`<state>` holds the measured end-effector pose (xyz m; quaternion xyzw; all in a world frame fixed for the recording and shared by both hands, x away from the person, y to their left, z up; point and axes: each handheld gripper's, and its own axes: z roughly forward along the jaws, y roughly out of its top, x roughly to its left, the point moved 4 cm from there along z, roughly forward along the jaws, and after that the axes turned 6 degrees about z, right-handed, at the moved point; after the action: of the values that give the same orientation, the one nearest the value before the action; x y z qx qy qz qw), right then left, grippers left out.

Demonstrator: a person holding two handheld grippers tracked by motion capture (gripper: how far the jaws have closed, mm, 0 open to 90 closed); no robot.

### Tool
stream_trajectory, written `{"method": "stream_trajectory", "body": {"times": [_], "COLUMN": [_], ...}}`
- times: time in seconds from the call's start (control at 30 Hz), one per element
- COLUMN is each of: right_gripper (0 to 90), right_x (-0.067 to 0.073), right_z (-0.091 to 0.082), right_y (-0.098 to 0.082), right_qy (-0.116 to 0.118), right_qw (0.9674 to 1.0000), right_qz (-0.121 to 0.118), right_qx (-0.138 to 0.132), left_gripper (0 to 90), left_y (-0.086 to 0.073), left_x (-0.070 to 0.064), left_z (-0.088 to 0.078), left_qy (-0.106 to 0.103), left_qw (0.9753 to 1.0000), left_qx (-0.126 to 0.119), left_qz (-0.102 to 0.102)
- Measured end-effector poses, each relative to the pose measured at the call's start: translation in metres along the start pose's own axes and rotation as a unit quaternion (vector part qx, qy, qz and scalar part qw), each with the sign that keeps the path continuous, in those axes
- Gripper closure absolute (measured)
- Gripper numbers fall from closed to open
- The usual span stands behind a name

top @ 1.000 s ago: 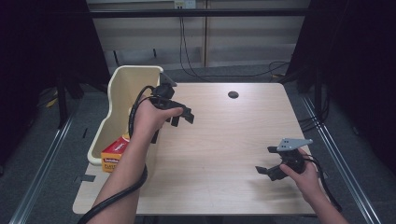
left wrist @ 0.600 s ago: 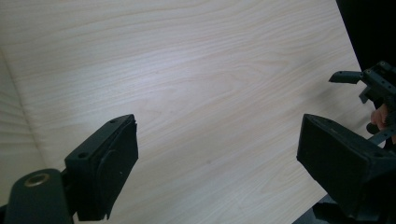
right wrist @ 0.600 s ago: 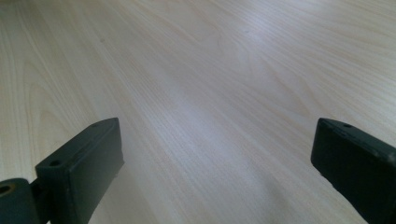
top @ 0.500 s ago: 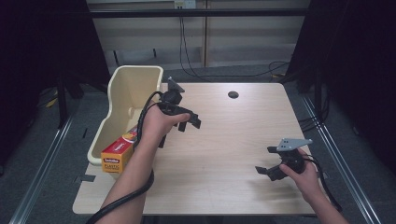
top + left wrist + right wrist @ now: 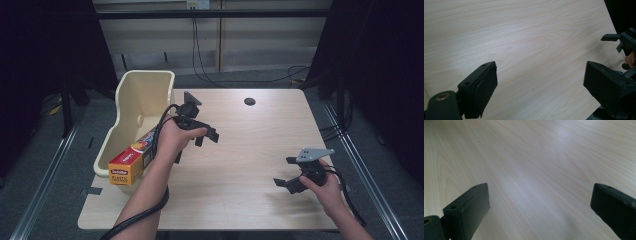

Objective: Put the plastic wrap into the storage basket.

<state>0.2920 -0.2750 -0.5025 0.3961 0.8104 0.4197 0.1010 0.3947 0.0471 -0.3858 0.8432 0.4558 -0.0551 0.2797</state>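
Two grippers (image 5: pixel 200 135) (image 5: pixel 289 172) work over one pale wood-grain table (image 5: pixel 250 150), both with black blocky jaws spread wide and holding nothing. The left one hovers near the table's left edge, the right near its front right corner. One long orange-and-yellow cardboard box (image 5: pixel 131 159) leans out of one cream, smooth-walled plastic bin (image 5: pixel 140 95) at the left edge.
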Motion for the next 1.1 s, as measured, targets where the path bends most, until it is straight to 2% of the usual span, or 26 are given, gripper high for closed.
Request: {"method": "stream_trajectory", "body": {"times": [0.07, 0.13, 0.17, 0.2, 0.37, 0.4, 0.67, 0.73, 0.9, 0.93, 1.0, 1.1], "right_gripper": [1.9, 1.9, 1.9, 1.9, 1.9, 1.9, 1.9, 1.9, 2.0, 1.9, 1.9, 1.9], "right_x": [0.0, 0.0, 0.0, 0.0, 0.0, 0.0, 0.0, 0.0, 0.0, 0.0, 0.0, 0.0], "right_z": [0.0, 0.0, 0.0, 0.0, 0.0, 0.0, 0.001, 0.001, 0.001, 0.001, 0.002, 0.002], "right_y": [0.0, 0.0, 0.0, 0.0, 0.0, 0.0, 0.0, 0.0, -0.001, -0.001, -0.001, -0.001], "right_qy": [0.0, 0.0, 0.0, 0.001, 0.0, 0.0, -0.001, -0.001, 0.0, -0.002, 0.0, -0.003], "right_qw": [1.0, 1.0, 1.0, 1.0, 1.0, 1.0, 1.0, 1.0, 1.0, 1.0, 1.0, 1.0], "right_qz": [-0.001, -0.003, -0.003, -0.005, -0.004, -0.004, -0.007, -0.007, -0.008, -0.007, -0.007, -0.005], "right_qx": [0.0, 0.0, 0.0, 0.001, 0.001, 0.001, 0.001, 0.002, 0.003, 0.005, 0.004, 0.005], "left_gripper": [11.5, 11.5, 11.5, 11.4, 11.2, 11.2, 10.9, 10.9, 10.6, 10.6, 10.6, 10.6], "left_y": [-0.002, -0.003, -0.004, -0.004, -0.008, -0.009, -0.019, -0.021, -0.028, -0.029, -0.032, -0.036], "left_x": [0.0, -0.001, -0.001, -0.002, -0.002, -0.001, -0.003, -0.001, -0.001, 0.001, 0.001, 0.003], "left_z": [0.002, 0.005, 0.005, 0.007, 0.012, 0.013, 0.025, 0.027, 0.035, 0.036, 0.039, 0.042], "left_qy": [-0.004, -0.006, -0.008, -0.008, -0.007, -0.01, -0.017, -0.017, -0.019, -0.017, -0.02, -0.016], "left_qw": [1.0, 1.0, 0.9998, 1.0, 0.9999, 0.9998, 0.9997, 0.9994, 0.9996, 0.9994, 0.9996, 0.9995], "left_qx": [0.006, 0.0, 0.006, 0.001, 0.003, 0.004, 0.007, 0.012, 0.008, 0.012, 0.01, 0.013], "left_qz": [0.007, 0.004, 0.014, 0.005, 0.012, 0.018, 0.017, 0.026, 0.019, 0.026, 0.019, 0.024]}}
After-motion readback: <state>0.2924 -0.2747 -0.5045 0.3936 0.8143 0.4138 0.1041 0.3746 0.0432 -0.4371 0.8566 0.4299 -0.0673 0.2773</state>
